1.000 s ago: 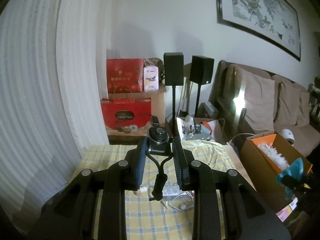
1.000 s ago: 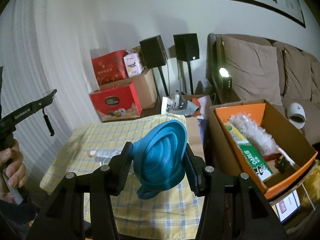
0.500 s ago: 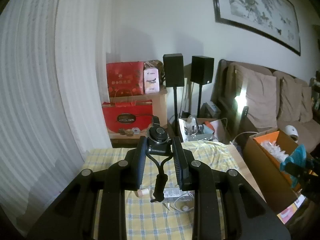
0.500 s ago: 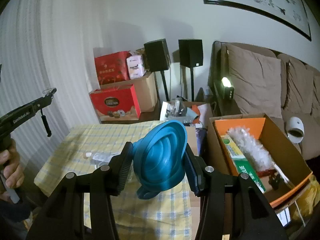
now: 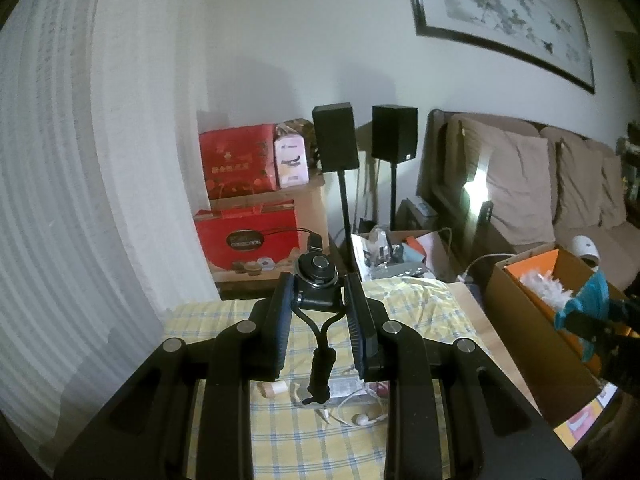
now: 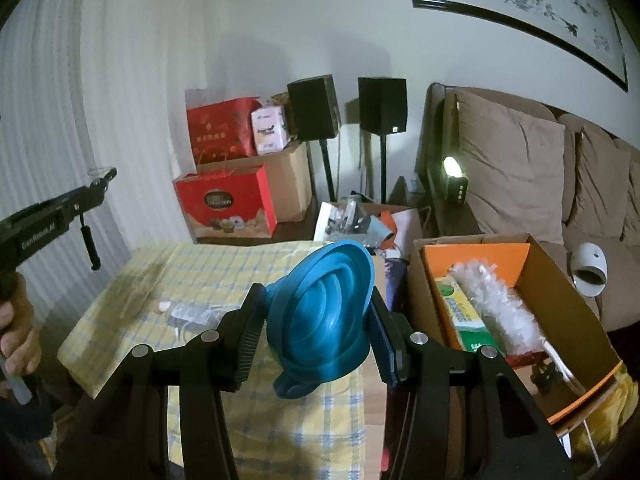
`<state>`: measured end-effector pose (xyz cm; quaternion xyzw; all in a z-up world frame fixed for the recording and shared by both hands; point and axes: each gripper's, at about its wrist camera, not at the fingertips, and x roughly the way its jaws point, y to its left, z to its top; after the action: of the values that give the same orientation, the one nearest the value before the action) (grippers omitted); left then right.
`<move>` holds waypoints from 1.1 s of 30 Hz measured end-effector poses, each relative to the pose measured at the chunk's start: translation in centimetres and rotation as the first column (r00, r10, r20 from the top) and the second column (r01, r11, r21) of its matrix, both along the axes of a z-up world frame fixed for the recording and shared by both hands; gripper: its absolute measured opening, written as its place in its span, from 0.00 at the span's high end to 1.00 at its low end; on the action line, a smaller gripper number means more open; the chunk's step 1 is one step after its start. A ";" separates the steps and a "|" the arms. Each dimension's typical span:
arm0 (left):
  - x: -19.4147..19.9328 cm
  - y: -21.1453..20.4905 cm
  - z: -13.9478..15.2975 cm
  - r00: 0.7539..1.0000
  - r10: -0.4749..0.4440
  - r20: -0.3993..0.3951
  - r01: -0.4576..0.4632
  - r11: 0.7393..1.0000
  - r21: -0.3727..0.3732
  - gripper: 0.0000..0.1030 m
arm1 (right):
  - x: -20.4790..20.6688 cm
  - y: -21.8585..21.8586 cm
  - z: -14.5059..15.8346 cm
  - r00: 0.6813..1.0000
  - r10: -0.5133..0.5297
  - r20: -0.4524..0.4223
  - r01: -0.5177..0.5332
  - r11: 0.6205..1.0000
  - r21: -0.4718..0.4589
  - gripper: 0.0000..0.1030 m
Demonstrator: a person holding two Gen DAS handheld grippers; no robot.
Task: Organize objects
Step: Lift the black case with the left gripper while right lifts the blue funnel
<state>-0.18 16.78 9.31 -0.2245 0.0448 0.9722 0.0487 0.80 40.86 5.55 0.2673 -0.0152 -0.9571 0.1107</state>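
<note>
We see the table (image 6: pixel 132 320) filling the lower left of the right wrist view, covered by a yellow checked cloth, with a few leftovers on it: a clear packet (image 6: pixel 188 312) and white earphones (image 5: pixel 362 419) with a loose cord. To its right, in the lower right of that frame, stands the open cardboard box (image 6: pixel 560 280) with an orange flap, already holding a white duster (image 6: pixel 496 296) and a green packet (image 6: pixel 460 312). We judge it to be the collecting bin, set just beside the table so things can go straight over its edge.

The right gripper (image 6: pixel 316 320) sits at the bottom centre of its frame, its 2 fingers clamped on the sides of a blue funnel (image 6: pixel 320 316). The funnel is held with its wide mouth tilted up and its narrow end down, above the table edge and just left of the box. We take this as a carry toward the box.

The left gripper (image 5: pixel 320 320) is at the bottom centre of its own view, closed narrowly on a small black camera (image 5: pixel 318 284) at the fingertips. Its black strap (image 5: pixel 320 364) hangs down between the fingers above the table. It is held high, well apart from the box, probably waiting its turn.
</note>
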 end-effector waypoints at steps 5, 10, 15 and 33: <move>-0.3 0.8 0.1 0.999 -0.041 0.022 0.040 0.999 0.036 0.77 | -0.1 1.0 0.4 0.999 -0.032 -0.015 0.032 0.999 0.015 0.51; -0.5 2.0 -0.1 0.997 -0.072 0.030 0.071 0.997 0.033 0.77 | 0.0 2.5 0.3 0.997 -0.075 -0.019 0.076 0.997 0.029 0.51; -0.8 2.6 -0.3 0.995 -0.089 0.049 0.086 0.995 0.042 0.77 | -0.2 4.3 0.0 0.993 -0.120 -0.006 0.120 0.992 0.023 0.51; -0.1 6.3 0.1 0.979 -0.190 0.075 0.187 0.981 0.047 0.77 | 0.9 8.1 1.5 0.973 -0.227 -0.050 0.229 0.973 0.034 0.51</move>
<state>-0.30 23.11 9.43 -0.2563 0.0446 0.9543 0.1468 1.66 48.99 7.06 0.2439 -0.0241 -0.9695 -0.0050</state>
